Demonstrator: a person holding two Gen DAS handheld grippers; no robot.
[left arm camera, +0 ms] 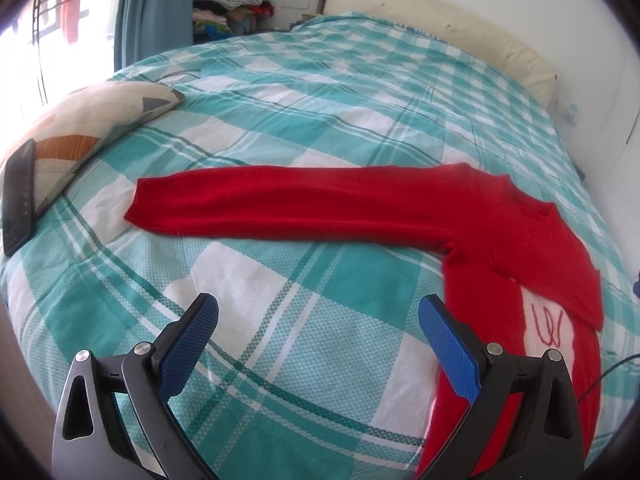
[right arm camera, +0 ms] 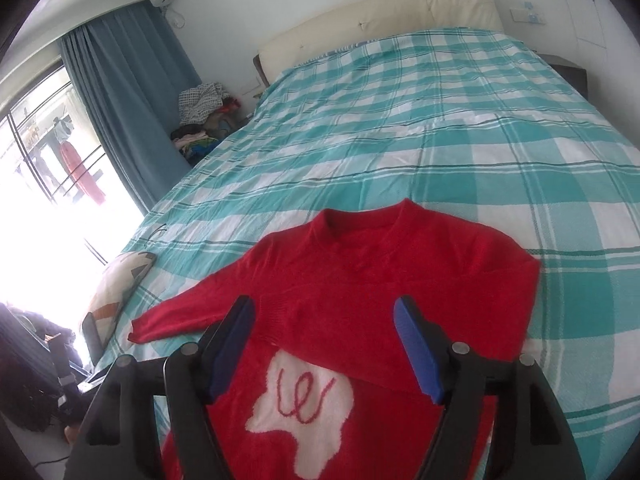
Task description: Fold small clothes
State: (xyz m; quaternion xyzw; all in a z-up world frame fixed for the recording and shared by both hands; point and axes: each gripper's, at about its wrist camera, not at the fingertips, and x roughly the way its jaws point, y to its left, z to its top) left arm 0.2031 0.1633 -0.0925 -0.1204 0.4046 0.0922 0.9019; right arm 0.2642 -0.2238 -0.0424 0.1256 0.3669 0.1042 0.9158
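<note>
Red knit sweater (right arm camera: 340, 280) has right sleeve folded across; both grippers, left gripper (left arm camera: 318, 320) and right gripper (right arm camera: 324, 316), gape empty, so pinch outstretched left sleeve's cuff (left arm camera: 140, 204) at 10 o'clock, fold flat across chest.

Red sweater (right arm camera: 360, 276) — on checked bed (right arm camera: 440, 128)

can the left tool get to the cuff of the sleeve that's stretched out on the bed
Probably yes. The left tool is open over bare bedspread, and the outstretched sleeve lies flat ahead with its cuff uncovered. The pillow and phone sit clear of it.
</note>
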